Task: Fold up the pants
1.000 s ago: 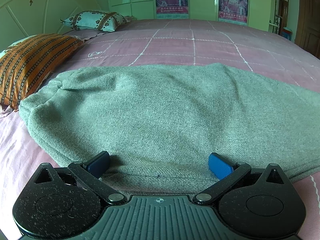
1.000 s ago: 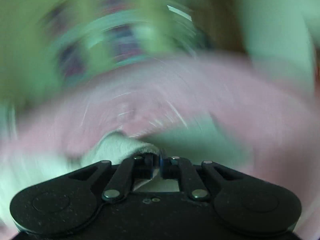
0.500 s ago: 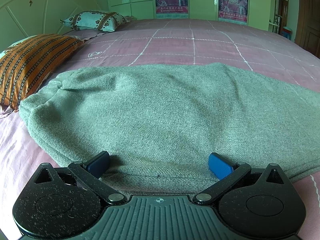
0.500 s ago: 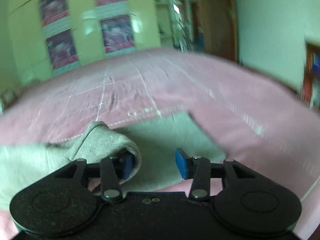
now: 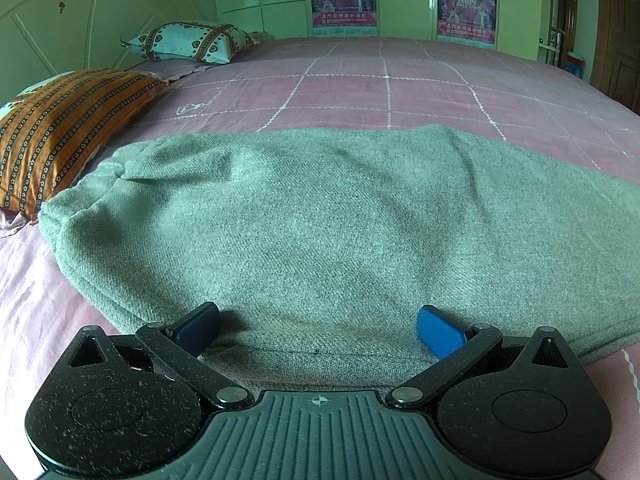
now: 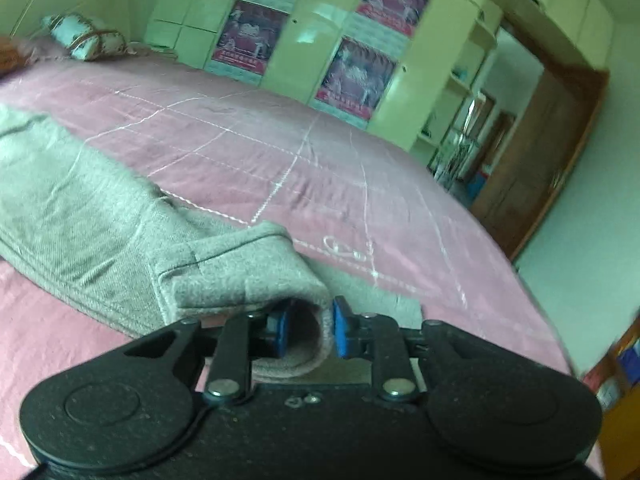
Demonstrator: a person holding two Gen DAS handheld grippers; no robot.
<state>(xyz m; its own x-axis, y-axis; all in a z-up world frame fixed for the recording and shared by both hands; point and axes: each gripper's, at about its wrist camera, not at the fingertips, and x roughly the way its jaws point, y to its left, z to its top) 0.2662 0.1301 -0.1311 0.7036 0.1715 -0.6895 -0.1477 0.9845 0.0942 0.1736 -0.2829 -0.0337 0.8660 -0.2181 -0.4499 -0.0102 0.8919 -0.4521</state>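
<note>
Grey knit pants (image 5: 320,224) lie flat across the pink bed. My left gripper (image 5: 318,326) is wide open, its blue pads resting on the near edge of the pants, with cloth between them. In the right wrist view the pants (image 6: 80,208) stretch away to the left, and a hemmed leg end (image 6: 240,272) is curled up over my right gripper (image 6: 308,330). The right jaws stand a little apart with a fold of that cloth between the blue pads, closing on it.
An orange striped pillow (image 5: 60,128) and a heart-patterned pillow (image 5: 188,42) lie at the head of the bed (image 5: 380,84). Green wardrobe doors with posters (image 6: 352,64) stand behind. A wooden door (image 6: 540,168) is at the right.
The right gripper swung round from a blurred view, opened, then narrowed on the curled leg end. The left gripper and the pants under it have not moved.
</note>
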